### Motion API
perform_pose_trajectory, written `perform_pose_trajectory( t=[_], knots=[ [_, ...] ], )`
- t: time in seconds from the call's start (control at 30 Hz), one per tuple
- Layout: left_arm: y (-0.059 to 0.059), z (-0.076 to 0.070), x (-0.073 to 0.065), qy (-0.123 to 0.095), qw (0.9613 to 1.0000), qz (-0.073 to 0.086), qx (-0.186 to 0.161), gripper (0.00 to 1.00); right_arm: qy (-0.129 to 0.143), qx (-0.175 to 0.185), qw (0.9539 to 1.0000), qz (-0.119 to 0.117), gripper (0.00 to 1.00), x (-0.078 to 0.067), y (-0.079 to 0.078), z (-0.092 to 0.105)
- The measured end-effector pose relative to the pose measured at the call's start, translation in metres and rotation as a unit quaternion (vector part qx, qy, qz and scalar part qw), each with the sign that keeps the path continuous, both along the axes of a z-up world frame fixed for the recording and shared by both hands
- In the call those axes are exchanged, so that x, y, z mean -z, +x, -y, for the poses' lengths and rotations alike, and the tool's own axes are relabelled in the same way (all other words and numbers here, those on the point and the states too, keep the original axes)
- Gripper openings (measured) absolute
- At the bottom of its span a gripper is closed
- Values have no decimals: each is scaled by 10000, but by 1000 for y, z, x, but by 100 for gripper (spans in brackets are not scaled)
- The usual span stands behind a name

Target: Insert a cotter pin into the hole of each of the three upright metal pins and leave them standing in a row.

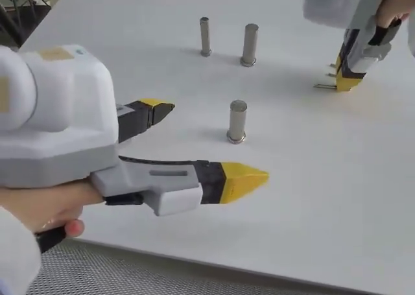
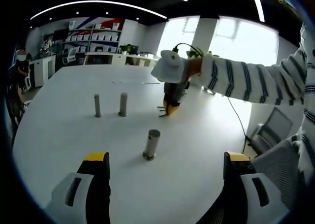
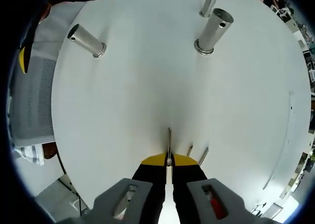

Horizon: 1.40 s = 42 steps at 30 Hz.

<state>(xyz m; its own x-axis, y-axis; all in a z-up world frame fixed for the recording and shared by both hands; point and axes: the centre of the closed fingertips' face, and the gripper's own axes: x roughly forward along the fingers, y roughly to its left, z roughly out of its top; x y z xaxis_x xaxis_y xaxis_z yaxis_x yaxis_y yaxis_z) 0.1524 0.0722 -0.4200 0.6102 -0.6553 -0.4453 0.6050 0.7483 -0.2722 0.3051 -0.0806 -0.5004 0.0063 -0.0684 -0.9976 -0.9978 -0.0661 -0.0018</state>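
Jaws of the left gripper (image 1: 214,142) gape wide and empty, closest to the viewer, just in front of the nearest metal pin (image 1: 237,121), upright on the white table (image 1: 311,198). Behind that pin stand 2 more metal pins (image 1: 249,45), also upright. To its right and farther back, the right gripper (image 1: 347,82) points down, pinched closed on 1 cotter pin (image 3: 169,140), with 2 other cotter pins (image 3: 203,156) just beside its tips.

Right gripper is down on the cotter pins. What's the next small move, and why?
Probably lift the right gripper a little, clear of the table. Its jaws look shut on one cotter pin, while two more cotter pins lie beside it, so a straight lift should avoid dragging them. The nearest metal pin stands free, ahead of the open left gripper.
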Motion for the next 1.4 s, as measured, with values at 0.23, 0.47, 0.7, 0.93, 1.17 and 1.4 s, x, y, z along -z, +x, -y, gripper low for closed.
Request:
perform_pose_trajectory(
  t=[0.23, 0.47, 0.7, 0.93, 1.17, 1.4],
  knots=[
    [-5, -1, 1, 3, 10000, -70, -21, 95, -366, -289, 9989, -18, 0, 1, 0, 1],
    [-11, 2, 0, 87, 9999, 19, 89, 95, -405, -288, 9988, -15, 0, 1, -2, 2],
    [-11, 0, -7, 109, 9998, 171, 75, 95, -332, -212, 9990, 229, 0, 1, 0, 3],
    [-12, -6, -13, 126, 9995, 275, 14, 95, 178, 128, 9996, 169, 0, 2, 3, 1],
    [-11, -10, -17, 188, 9992, 355, -35, 94, 601, 420, 9973, 44, 0, 1, 0, 3],
    [-9, -11, -20, 224, 9990, 397, -38, 93, 850, 437, 9953, 140, 0, -3, -7, 6]
  ],
)
